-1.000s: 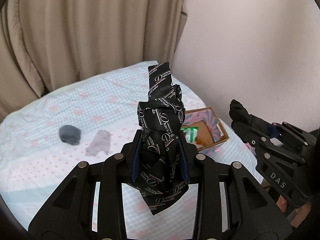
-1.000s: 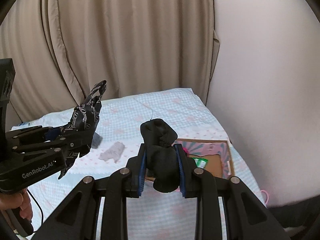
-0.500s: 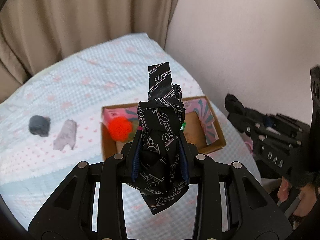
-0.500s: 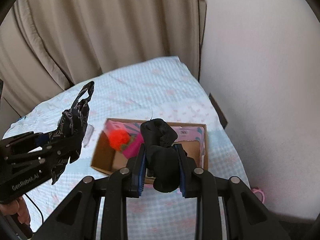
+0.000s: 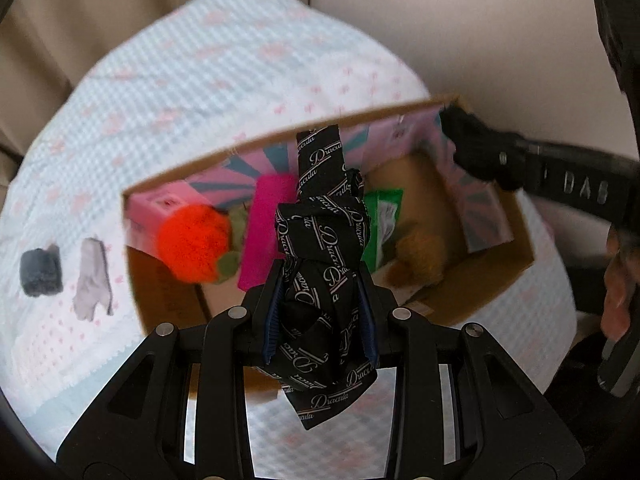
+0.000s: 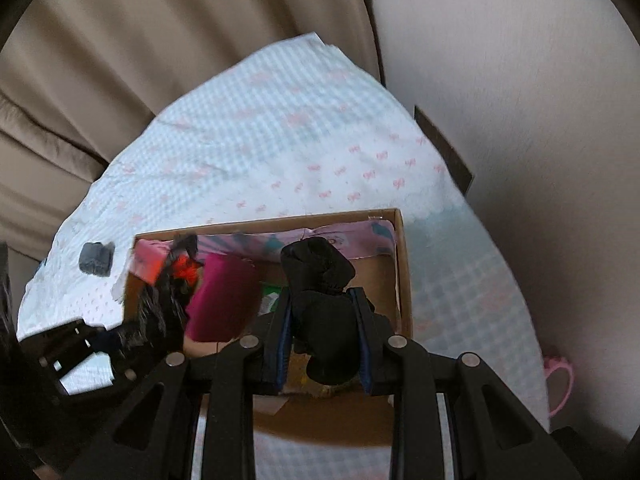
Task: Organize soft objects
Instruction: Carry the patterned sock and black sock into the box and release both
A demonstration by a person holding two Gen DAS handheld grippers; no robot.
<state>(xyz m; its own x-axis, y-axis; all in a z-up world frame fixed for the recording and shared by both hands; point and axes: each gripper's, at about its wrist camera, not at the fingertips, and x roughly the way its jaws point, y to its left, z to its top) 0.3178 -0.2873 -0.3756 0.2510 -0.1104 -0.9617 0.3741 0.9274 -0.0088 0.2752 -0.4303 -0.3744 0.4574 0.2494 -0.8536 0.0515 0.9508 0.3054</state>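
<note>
Knotted black logo-print necktie (image 5: 324, 280) is clamped in left gripper (image 5: 322, 320), bunched black fabric piece (image 6: 322, 308) in right gripper (image 6: 324, 344); open brown cardboard box (image 5: 516, 216) is seen below, toward 12 o'clock of both.

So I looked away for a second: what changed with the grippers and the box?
Both grippers came down and tipped over the box, which now fills both views. The left gripper stays shut on the tie, the right gripper on the black sock. Nothing released; the grey roll and pale cloth lie unmoved.
</note>
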